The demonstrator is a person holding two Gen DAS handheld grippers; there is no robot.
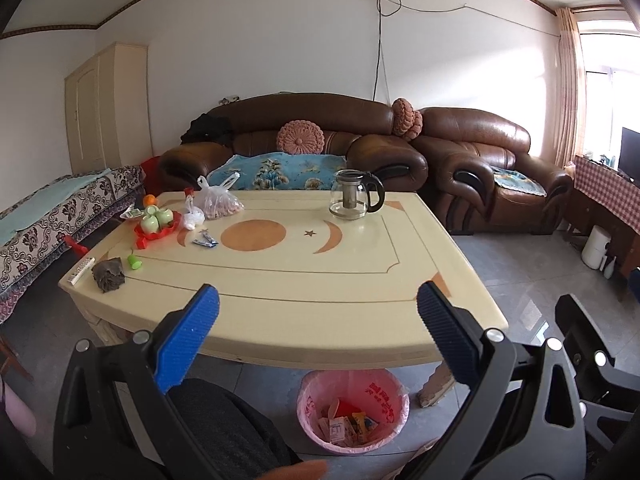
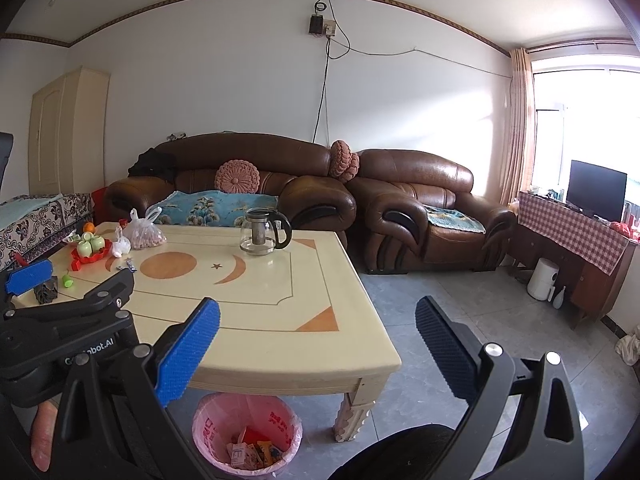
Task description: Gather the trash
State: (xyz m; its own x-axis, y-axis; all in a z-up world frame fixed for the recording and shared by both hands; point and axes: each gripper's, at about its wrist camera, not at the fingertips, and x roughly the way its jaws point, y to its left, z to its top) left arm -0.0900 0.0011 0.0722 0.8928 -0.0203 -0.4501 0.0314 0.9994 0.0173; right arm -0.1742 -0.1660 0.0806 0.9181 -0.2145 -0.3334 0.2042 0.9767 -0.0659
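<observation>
Left wrist view: both tongs, left gripper [image 1: 318, 310] and right gripper [image 2: 318, 320], spread, empty; blue foil wrappers [image 1: 205, 240] far ahead-left need reaching; pink-lined bin [image 1: 354, 412] below.

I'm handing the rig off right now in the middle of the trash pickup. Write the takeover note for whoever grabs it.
Left gripper: open, empty, held above the near table edge.
Right gripper: open, empty, beside it.
Bin: pink-lined, on the floor under the near table edge, already holds several wrappers.
Left to collect: blue-and-white wrapper by the orange circle; crumpled brown wad at the table's left corner.
Glass teapot and the cup tray probably stay.
</observation>
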